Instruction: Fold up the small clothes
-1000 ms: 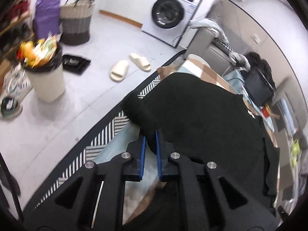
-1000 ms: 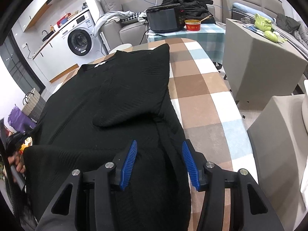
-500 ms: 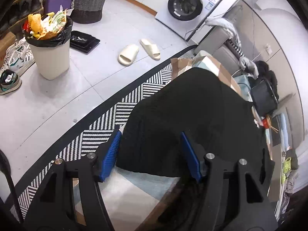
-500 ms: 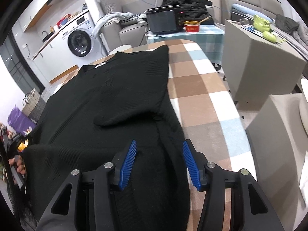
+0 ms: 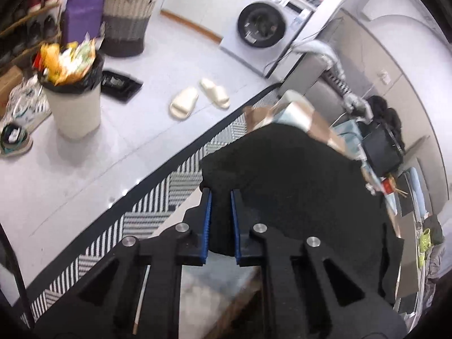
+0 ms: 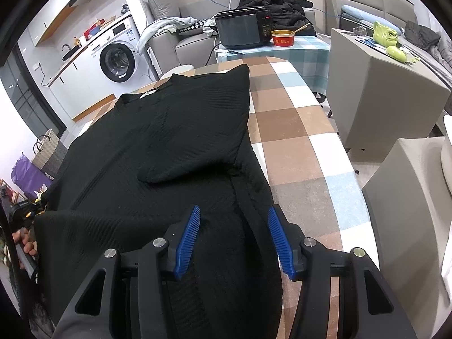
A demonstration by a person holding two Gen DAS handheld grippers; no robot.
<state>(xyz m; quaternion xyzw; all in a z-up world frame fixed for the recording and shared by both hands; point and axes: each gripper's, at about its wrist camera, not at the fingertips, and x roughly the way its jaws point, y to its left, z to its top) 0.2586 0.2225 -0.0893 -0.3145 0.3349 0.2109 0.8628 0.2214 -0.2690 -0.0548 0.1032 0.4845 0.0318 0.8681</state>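
Note:
A black knit sweater (image 6: 158, 152) lies spread on the checked table (image 6: 293, 152), with one sleeve folded across its body. My left gripper (image 5: 219, 195) is shut on the sweater's (image 5: 293, 180) left sleeve end at the table's left edge. My right gripper (image 6: 233, 214) is open and hovers low over the sweater's lower right side, its blue pads either side of a fold in the cloth. It holds nothing.
A white bin (image 5: 72, 96) full of rubbish, slippers (image 5: 197, 97) and a striped rug (image 5: 158, 192) are on the floor at left. A washing machine (image 6: 118, 56) stands at the back. A black appliance (image 6: 240, 29) and red bowl (image 6: 282, 38) are beyond the table. Grey blocks (image 6: 378, 84) stand at right.
My left gripper was shut on the sleeve, opened half a second ago, and has now shut on the sleeve end again. My right gripper has hardly moved.

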